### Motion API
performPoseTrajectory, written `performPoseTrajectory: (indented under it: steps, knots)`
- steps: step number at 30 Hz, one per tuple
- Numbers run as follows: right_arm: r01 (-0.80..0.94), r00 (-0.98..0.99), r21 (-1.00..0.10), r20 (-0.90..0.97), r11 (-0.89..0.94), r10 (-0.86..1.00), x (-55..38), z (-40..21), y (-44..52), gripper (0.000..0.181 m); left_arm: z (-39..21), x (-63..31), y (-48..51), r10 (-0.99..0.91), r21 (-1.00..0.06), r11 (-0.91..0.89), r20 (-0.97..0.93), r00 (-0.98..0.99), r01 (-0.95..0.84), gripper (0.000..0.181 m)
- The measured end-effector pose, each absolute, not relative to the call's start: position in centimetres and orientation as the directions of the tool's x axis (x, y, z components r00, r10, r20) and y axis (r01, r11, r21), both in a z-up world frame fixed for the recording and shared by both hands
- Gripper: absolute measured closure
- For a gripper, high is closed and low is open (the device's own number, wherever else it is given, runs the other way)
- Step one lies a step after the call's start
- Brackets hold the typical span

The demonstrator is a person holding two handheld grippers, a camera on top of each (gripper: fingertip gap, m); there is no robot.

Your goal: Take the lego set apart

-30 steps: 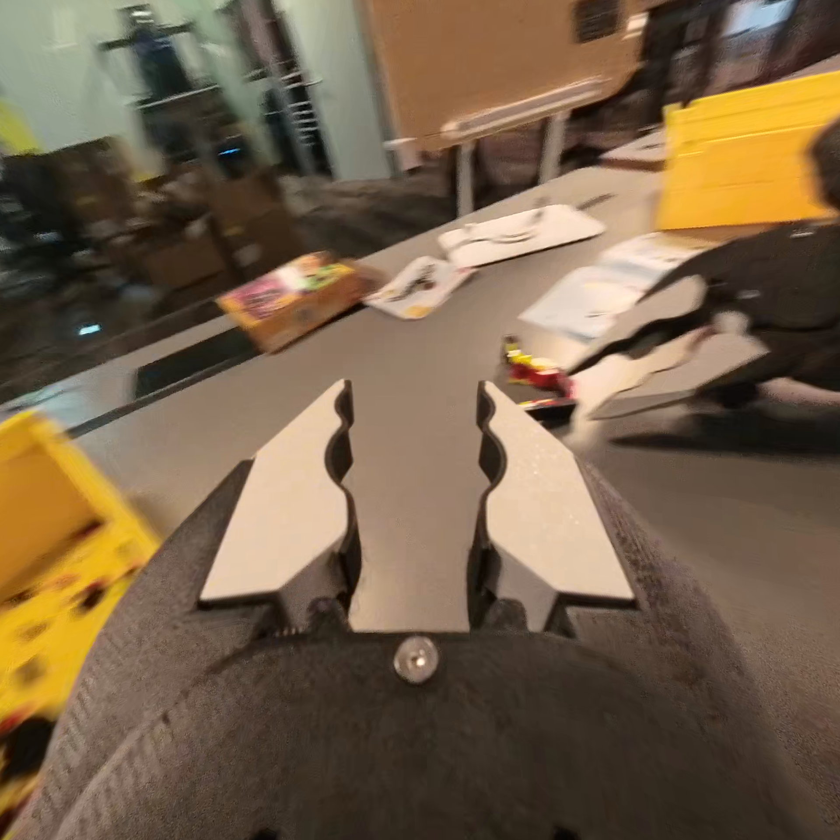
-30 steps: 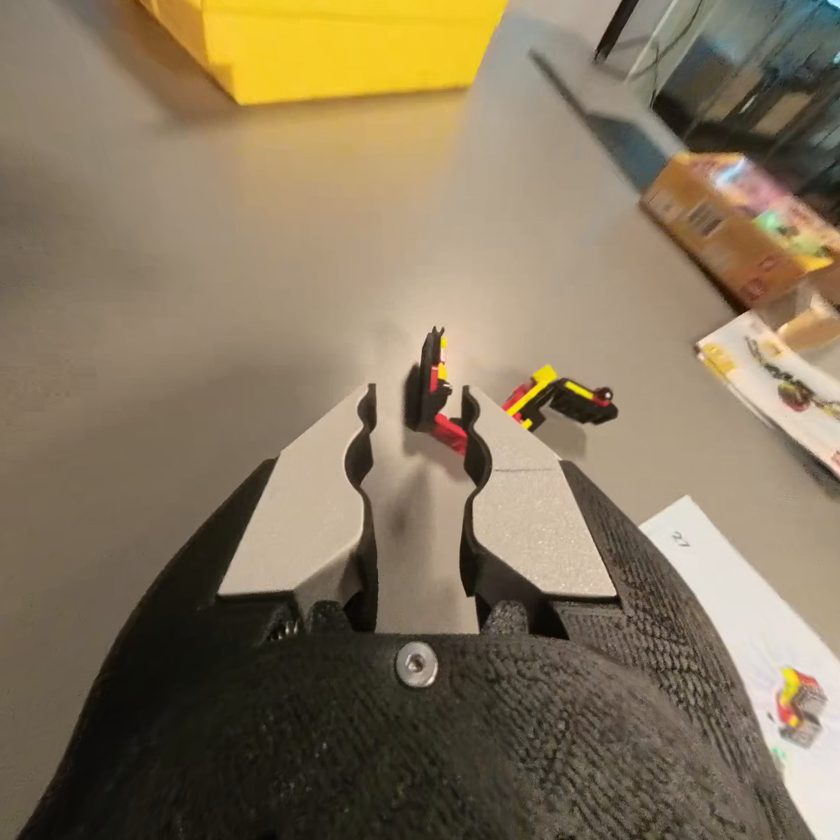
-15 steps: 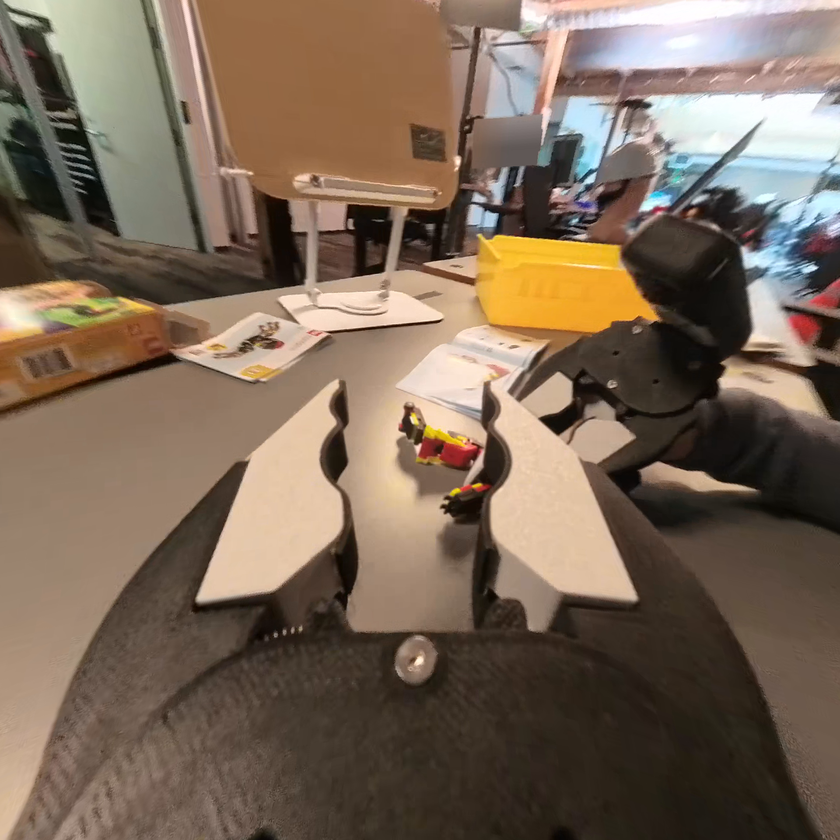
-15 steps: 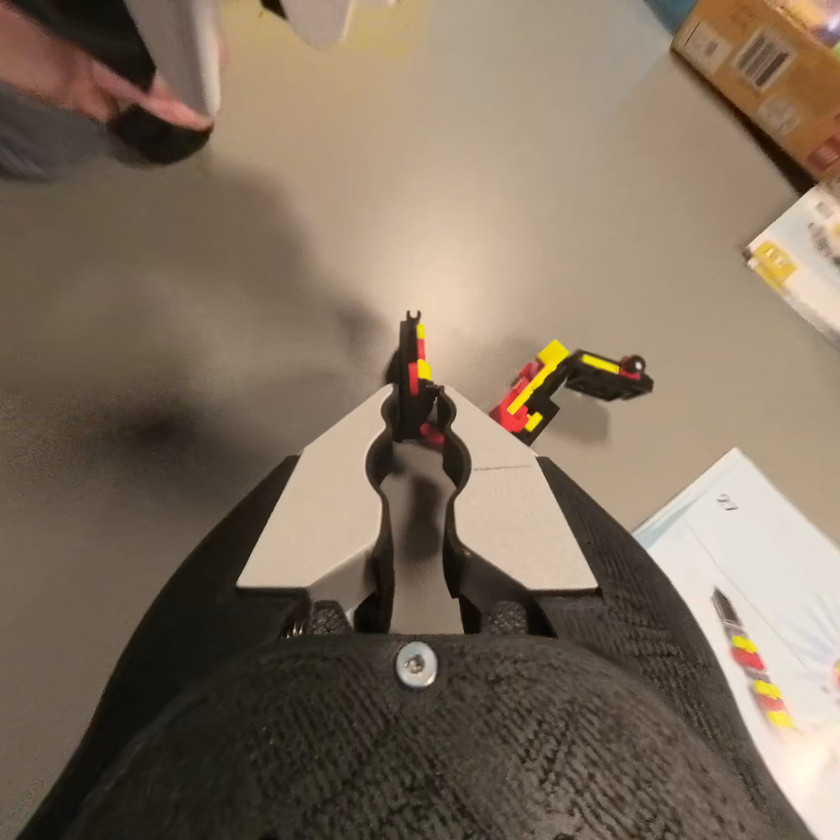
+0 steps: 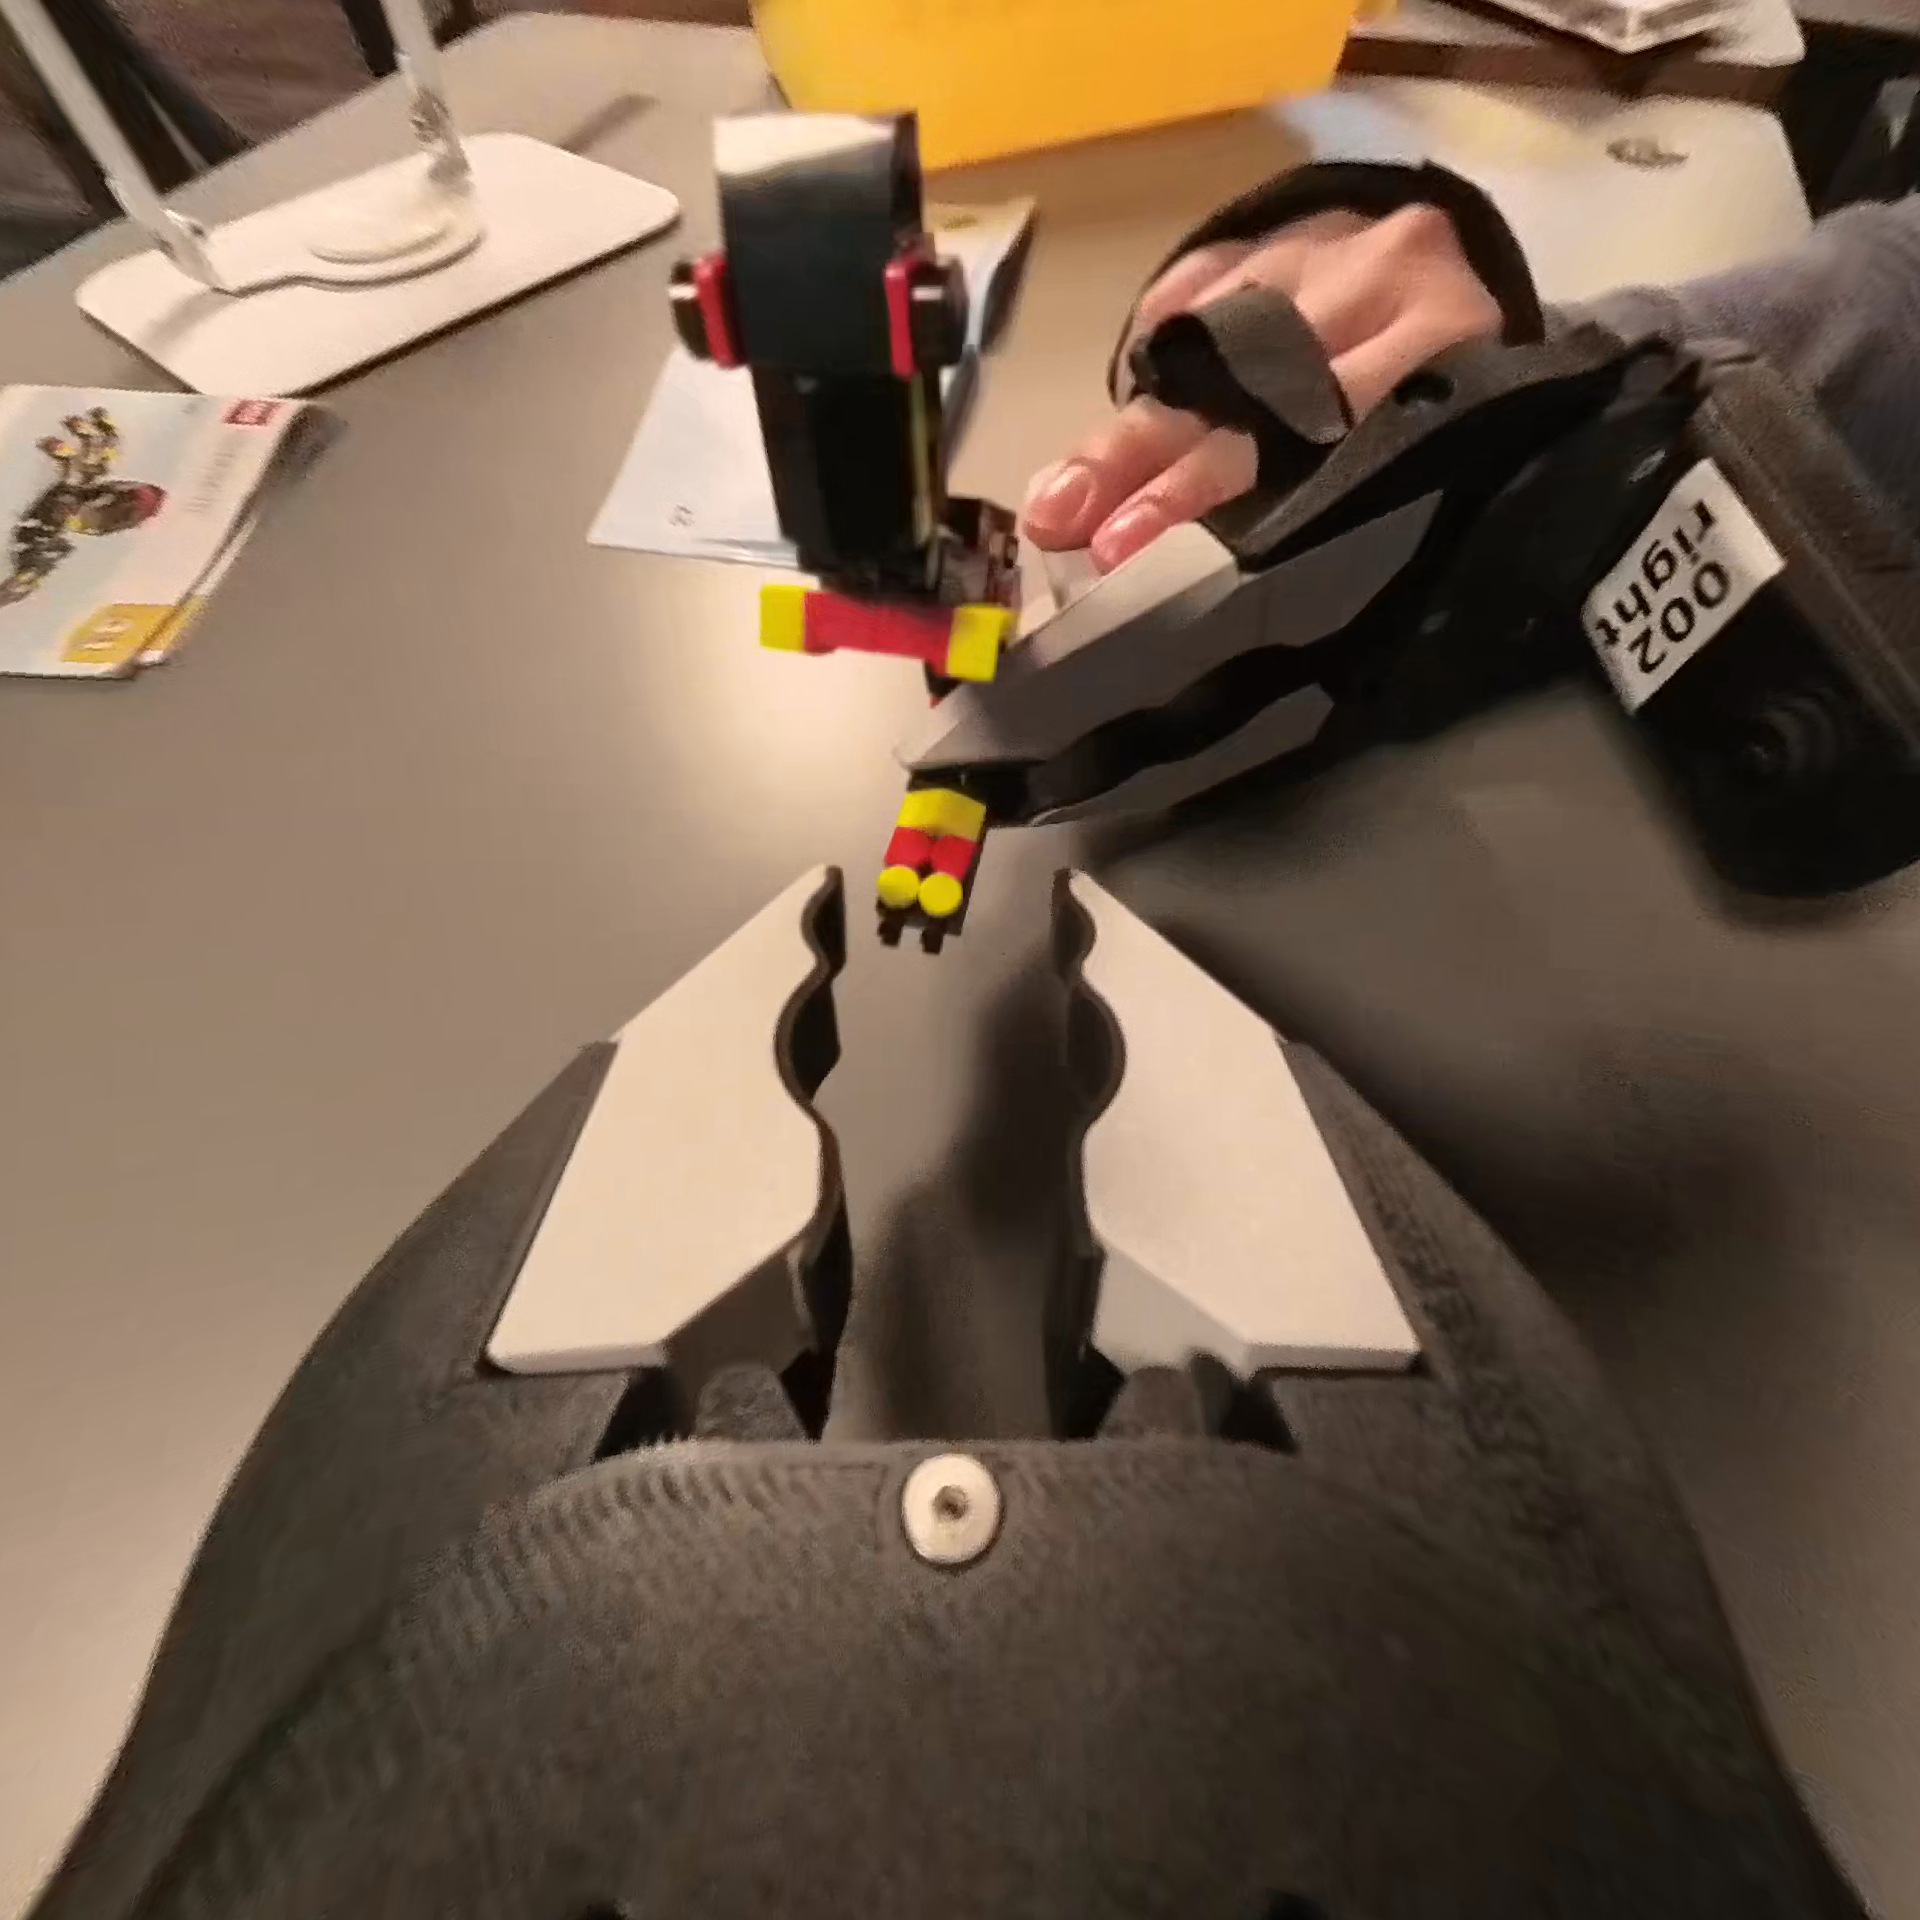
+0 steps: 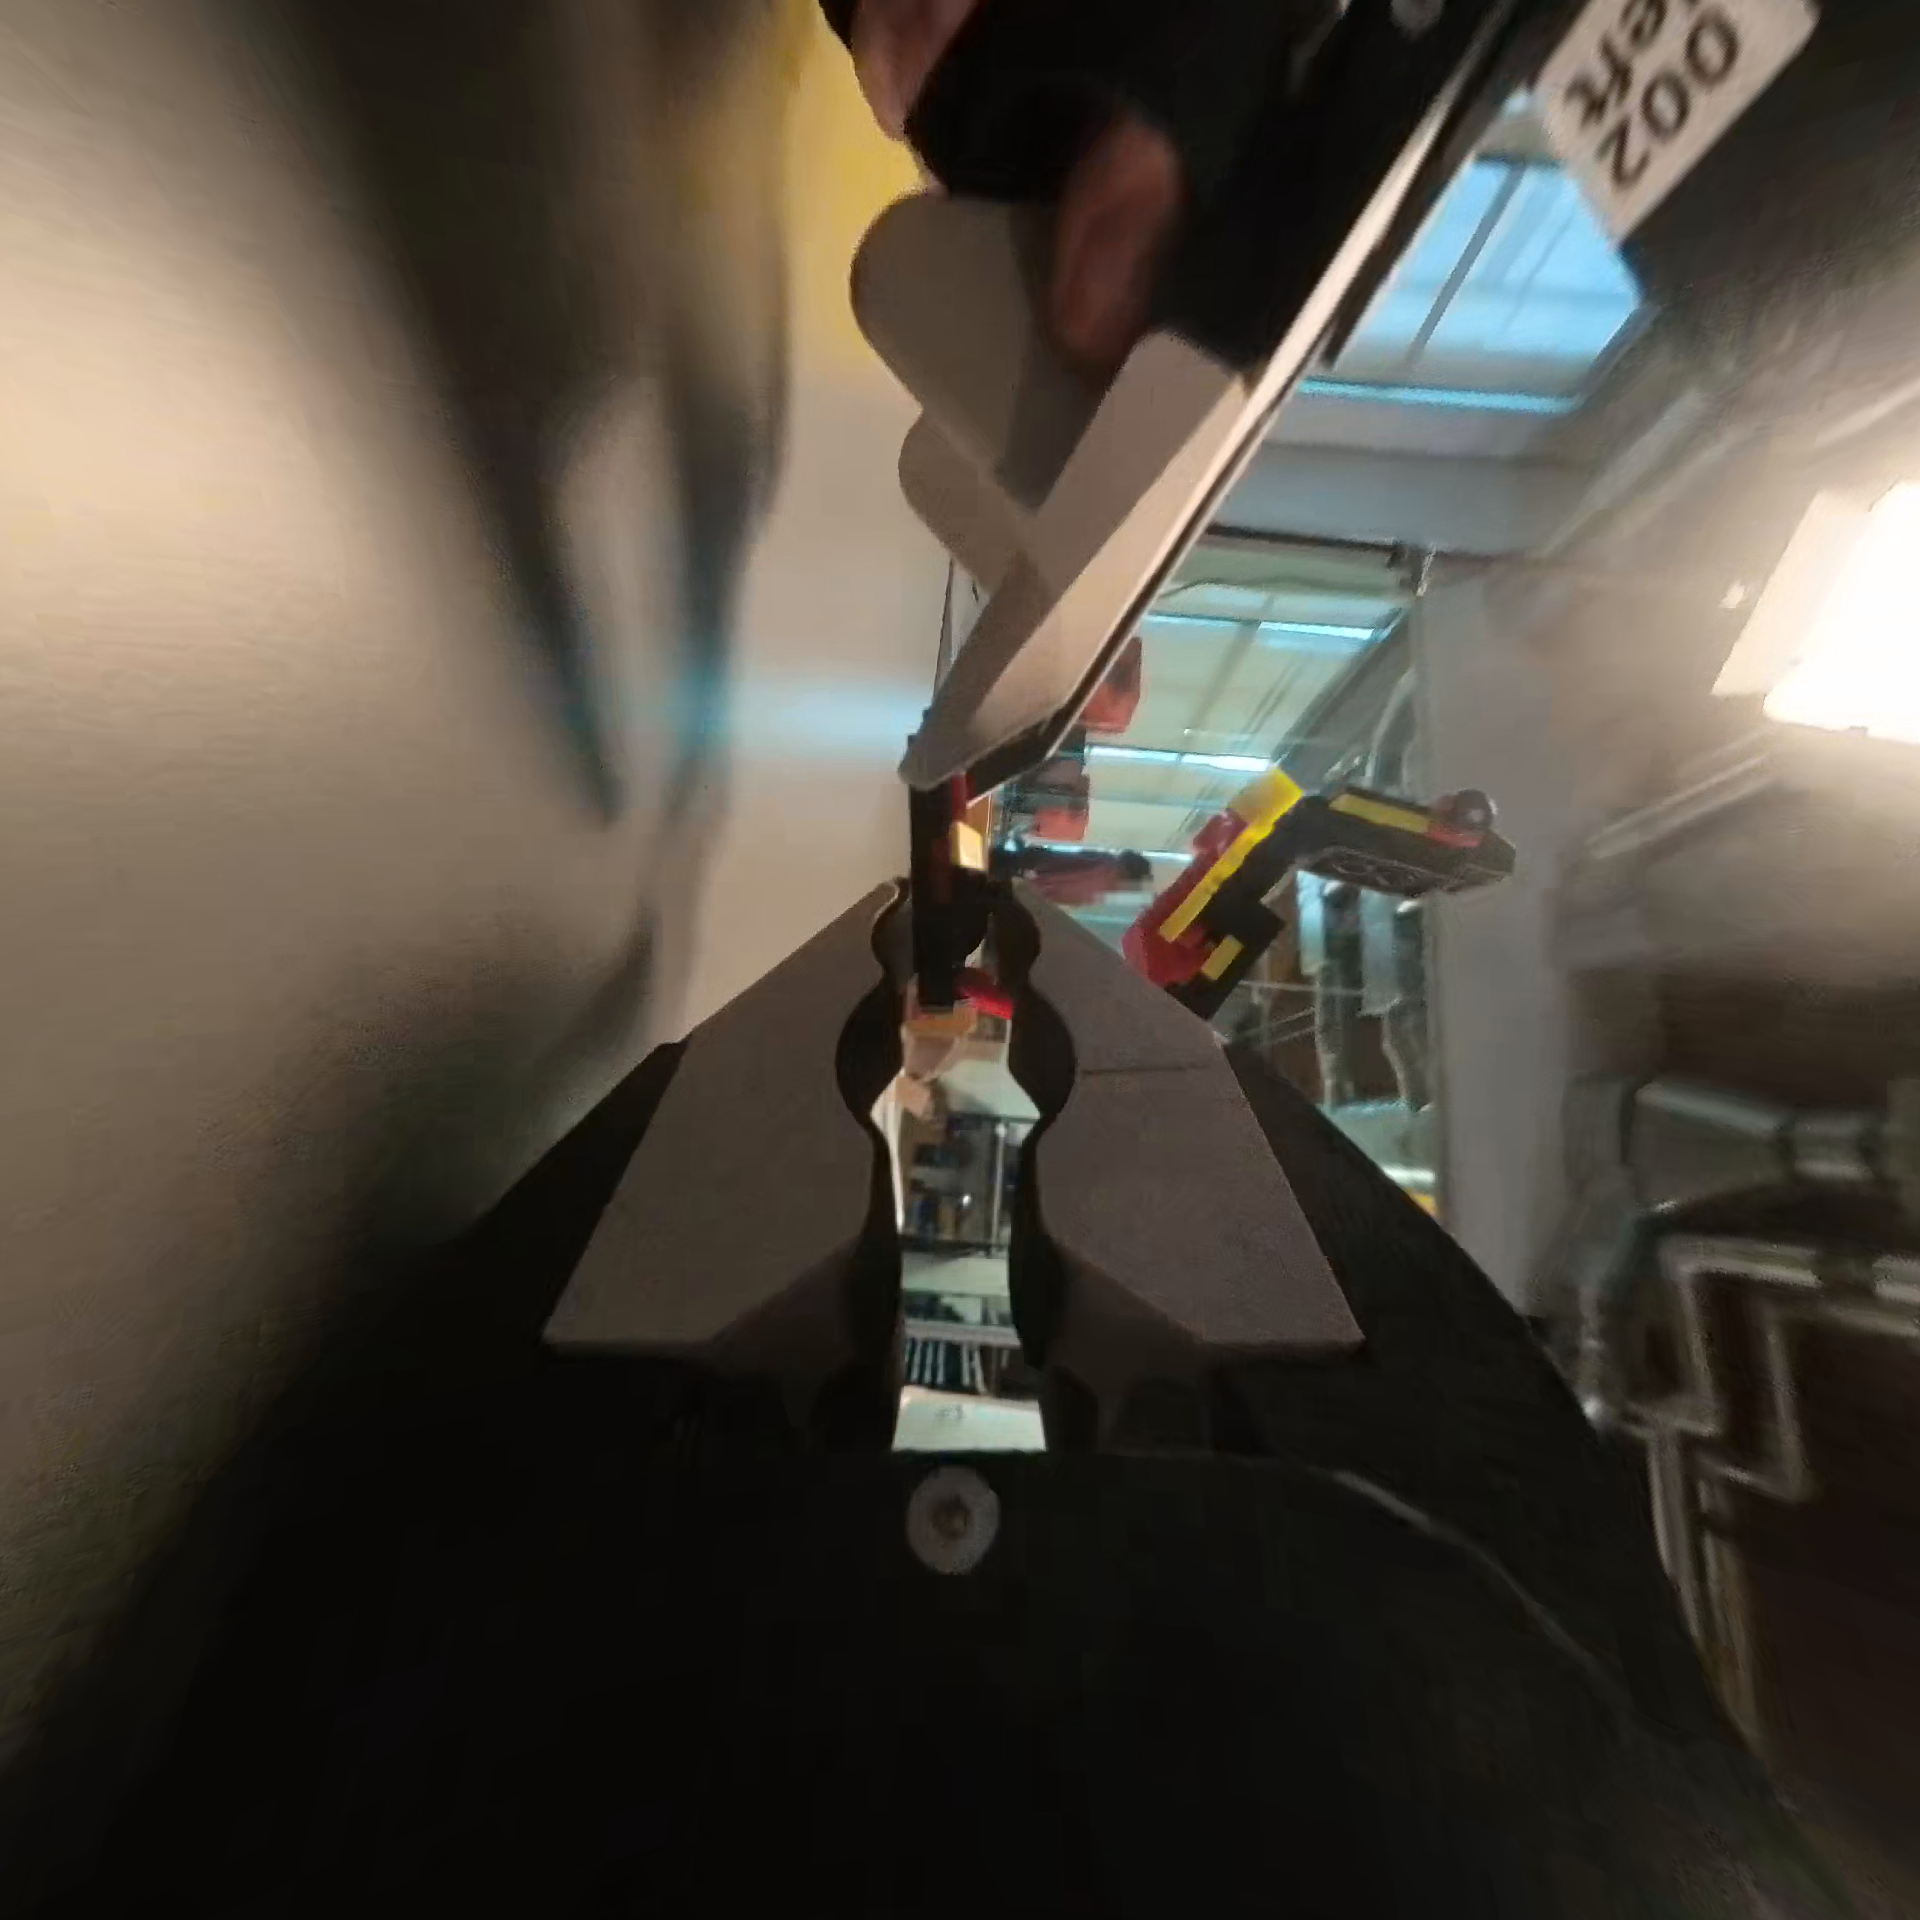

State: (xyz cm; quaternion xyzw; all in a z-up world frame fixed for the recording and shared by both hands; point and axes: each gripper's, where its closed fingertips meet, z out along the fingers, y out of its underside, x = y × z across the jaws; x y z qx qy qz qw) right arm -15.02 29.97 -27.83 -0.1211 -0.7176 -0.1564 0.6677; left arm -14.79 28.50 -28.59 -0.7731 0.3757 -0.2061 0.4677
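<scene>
Between right claw (image 6: 951, 935) tips — lego set (image 6: 940, 914)

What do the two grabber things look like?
Both look alike. The left gripper has a rough black body, a silver screw in the middle and two flat grey jaws with wavy black inner edges. The right gripper matches, with a white sticker and a black strap over the hand, which wears a grey sleeve.

Workshop-like office, grey table (image 5: 312, 831), yellow bin (image 5: 1039, 73), booklets (image 5: 114, 520)
</scene>
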Motion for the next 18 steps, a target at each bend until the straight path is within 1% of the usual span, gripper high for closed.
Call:
performPoseTrajectory:
  steps: [4, 6, 8, 10, 11, 12, 15, 18]
  knots:
    - [0.353, -0.092, 0.098, 0.993, 0.930, -0.070, -15.1, -28.0, 29.3, 0.169, -29.6, -14.8, 28.4, -0.779, -0.842, -0.283, -0.077, 0.622, -0.459, 0.161]
    - [0.352, -0.096, 0.104, 0.993, 0.930, -0.074, -15.1, -28.0, 29.3, 0.169, -29.5, -14.8, 28.4, -0.779, -0.844, -0.274, -0.087, 0.621, -0.462, 0.159]
    - [0.344, -0.097, 0.105, 0.992, 0.933, -0.076, -15.0, -28.0, 29.2, 0.169, -29.4, -14.9, 28.5, -0.773, -0.848, -0.274, -0.086, 0.628, -0.454, 0.152]
    - [0.339, -0.097, 0.109, 0.992, 0.935, -0.081, -15.0, -28.0, 29.1, 0.169, -29.5, -14.9, 28.4, -0.779, -0.847, -0.275, -0.081, 0.622, -0.455, 0.156]
    - [0.340, -0.098, 0.111, 0.992, 0.934, -0.082, -15.1, -28.0, 29.1, 0.169, -29.5, -14.8, 28.3, -0.787, -0.847, -0.267, -0.085, 0.611, -0.461, 0.164]
    - [0.342, -0.100, 0.109, 0.992, 0.933, -0.079, -15.1, -28.1, 29.1, 0.169, -29.5, -14.8, 28.3, -0.785, -0.844, -0.262, -0.096, 0.612, -0.468, 0.164]
    - [0.384, -0.094, 0.037, 0.996, 0.923, -0.001, -15.2, -28.3, 29.7, 0.167, -29.5, -14.9, 28.7, -0.769, -0.839, -0.260, -0.120, 0.628, -0.479, 0.165]
    - [0.457, -0.096, -0.041, 0.991, 0.889, 0.096, -15.5, -28.7, 30.4, 0.158, -29.5, -15.0, 29.1, -0.749, -0.834, -0.258, -0.146, 0.647, -0.487, 0.165]
